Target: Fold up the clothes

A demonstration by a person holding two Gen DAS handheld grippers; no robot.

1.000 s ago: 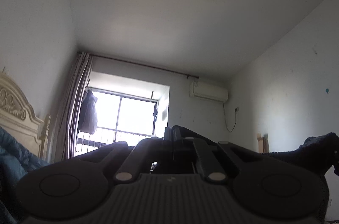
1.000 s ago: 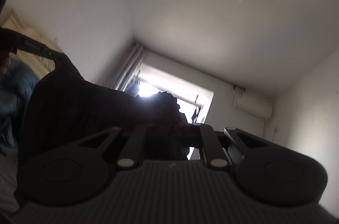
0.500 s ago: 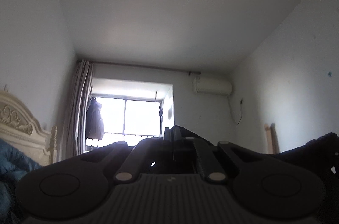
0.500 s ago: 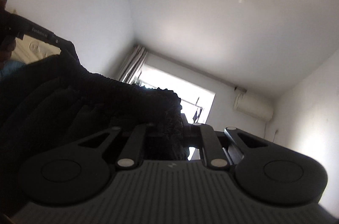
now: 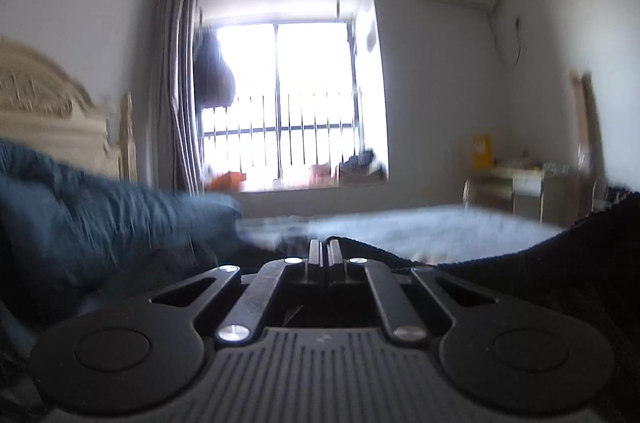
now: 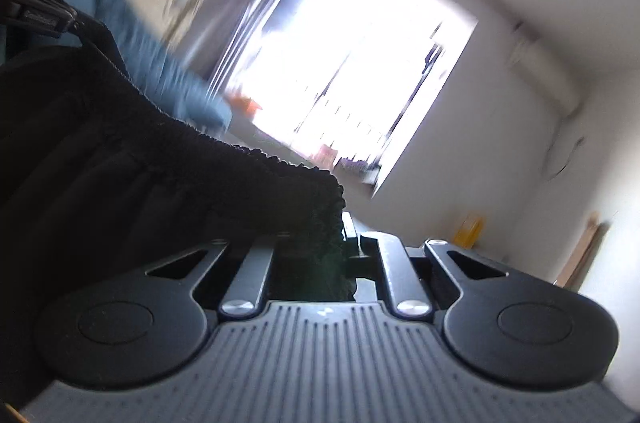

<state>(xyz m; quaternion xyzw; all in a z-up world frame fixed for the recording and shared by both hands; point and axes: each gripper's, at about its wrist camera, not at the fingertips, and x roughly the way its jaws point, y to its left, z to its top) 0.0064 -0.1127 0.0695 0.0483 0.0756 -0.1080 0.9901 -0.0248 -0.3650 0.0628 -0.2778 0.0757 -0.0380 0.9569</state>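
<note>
A black garment (image 6: 120,163) with a gathered, elastic-looking edge hangs stretched between both grippers. My right gripper (image 6: 348,231) is shut on one end of that edge, where the cloth bunches between its fingers. At the upper left of the right wrist view my left gripper (image 6: 44,15) pinches the other end. In the left wrist view the left gripper (image 5: 324,247) is shut, and the black garment (image 5: 540,271) runs from its tips off to the right. Beyond the fingers lies a pale bed sheet (image 5: 420,227). Both views are blurred by motion.
A dark blue duvet (image 5: 100,219) is heaped on the left of the bed, in front of a cream headboard (image 5: 44,115). A bright barred window (image 5: 292,103) with a grey curtain fills the far wall. A small desk (image 5: 528,187) stands at the right wall.
Both grippers have swung down from facing the ceiling to roughly level, bringing the bed, duvet and window sill into view. The black garment stays held in both.
</note>
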